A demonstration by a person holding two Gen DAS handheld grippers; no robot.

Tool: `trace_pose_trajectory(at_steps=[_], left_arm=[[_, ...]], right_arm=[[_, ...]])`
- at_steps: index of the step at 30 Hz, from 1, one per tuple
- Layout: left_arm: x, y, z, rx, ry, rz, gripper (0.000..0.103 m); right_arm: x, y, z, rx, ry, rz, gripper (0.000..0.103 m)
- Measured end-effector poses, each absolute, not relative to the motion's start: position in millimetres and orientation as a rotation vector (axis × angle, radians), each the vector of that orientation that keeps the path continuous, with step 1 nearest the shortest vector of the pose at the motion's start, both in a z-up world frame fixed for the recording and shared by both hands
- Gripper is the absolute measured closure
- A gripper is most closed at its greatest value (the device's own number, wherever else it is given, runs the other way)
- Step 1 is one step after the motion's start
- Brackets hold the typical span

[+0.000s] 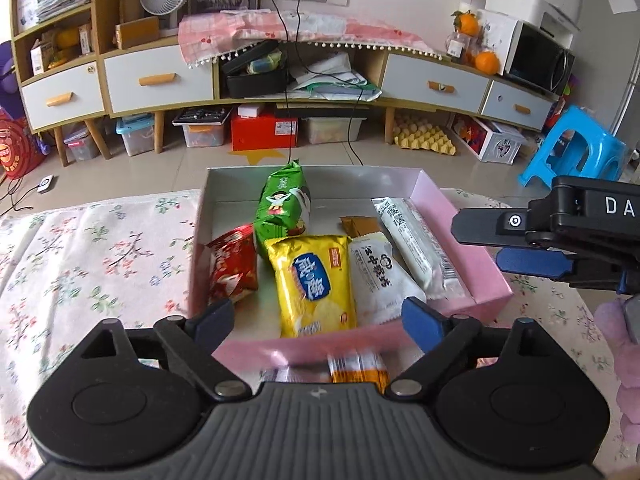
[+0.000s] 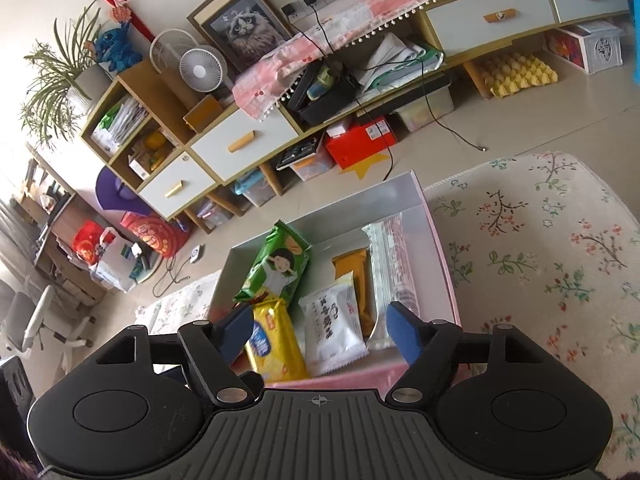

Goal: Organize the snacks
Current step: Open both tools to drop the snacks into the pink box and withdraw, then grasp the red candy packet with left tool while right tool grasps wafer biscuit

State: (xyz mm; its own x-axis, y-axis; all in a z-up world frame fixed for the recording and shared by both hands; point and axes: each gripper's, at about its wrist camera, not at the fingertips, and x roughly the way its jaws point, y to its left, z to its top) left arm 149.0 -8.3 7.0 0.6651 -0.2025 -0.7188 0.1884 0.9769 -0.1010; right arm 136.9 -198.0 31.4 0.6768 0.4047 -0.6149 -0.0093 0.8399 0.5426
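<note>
A pink box (image 1: 472,236) with a pale inside sits on a floral cloth and holds several snacks: a green packet (image 1: 282,204), a red packet (image 1: 232,266), a yellow packet (image 1: 314,286), a white packet (image 1: 382,278), a long white bar (image 1: 416,240) and a small brown bar (image 1: 360,226). An orange-and-white packet (image 1: 358,368) lies outside the near wall, under my left gripper (image 1: 320,318), which is open and empty. My right gripper (image 2: 320,330) is open and empty above the box's near end; from the left wrist it shows at the right (image 1: 500,246).
The floral cloth (image 2: 540,248) covers the table on both sides of the box. Beyond the table edge are the tiled floor, a long cabinet (image 1: 160,80) with bins under it, and a blue stool (image 1: 576,148) at the right.
</note>
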Motion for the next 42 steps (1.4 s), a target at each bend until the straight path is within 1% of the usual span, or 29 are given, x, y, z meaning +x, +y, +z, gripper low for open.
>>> trace_pose_trajectory(at_steps=[4, 7, 10, 14, 16, 22, 24, 29, 37, 42], left_arm=[[132.1, -0.9, 16.0, -0.037, 0.804, -0.208, 0.006], [119.8, 3.4, 21.7, -0.036, 0.801, -0.195, 0.003], [107.5, 8.5, 23.9, -0.051, 0.804, -0.191, 0.002], [94.6, 17.3, 18.9, -0.068, 0.839, -0.181, 0.001], [89.4, 21.4, 15.3, -0.071, 0.855, -0.172, 0.001], [73.5, 33.2, 1.2, -0.115, 0.891, -0.161, 0.000], [68.7, 35.9, -2.8, -0.121, 0.879, -0.159, 0.000], [56.9, 38.1, -14.7, -0.126, 0.894, -0.172, 0.000], [42.2, 27.3, -28.3, -0.027, 0.874, -0.205, 0.000], [33.7, 15.4, -39.0, 0.060, 0.834, -0.246, 0.000]], right_arm=[[119.8, -196.2, 44.6, 0.518, 0.802, 0.257, 0.025], [107.4, -192.9, 54.0, 0.493, 0.797, 0.265, 0.021], [94.7, -187.6, 60.5, 0.469, 0.801, 0.275, 0.019], [78.7, -183.9, 63.4, 0.456, 0.815, 0.290, 0.014], [70.5, -183.3, 62.7, 0.446, 0.820, 0.298, 0.014], [45.8, -185.7, 49.8, 0.389, 0.825, 0.276, 0.013], [38.4, -187.0, 41.8, 0.374, 0.819, 0.259, 0.010], [28.1, -193.7, 30.3, 0.317, 0.849, 0.262, 0.009], [7.5, -209.4, 12.8, 0.228, 0.862, 0.199, 0.009], [-9.8, -205.1, -1.0, 0.121, 0.874, 0.212, 0.009]])
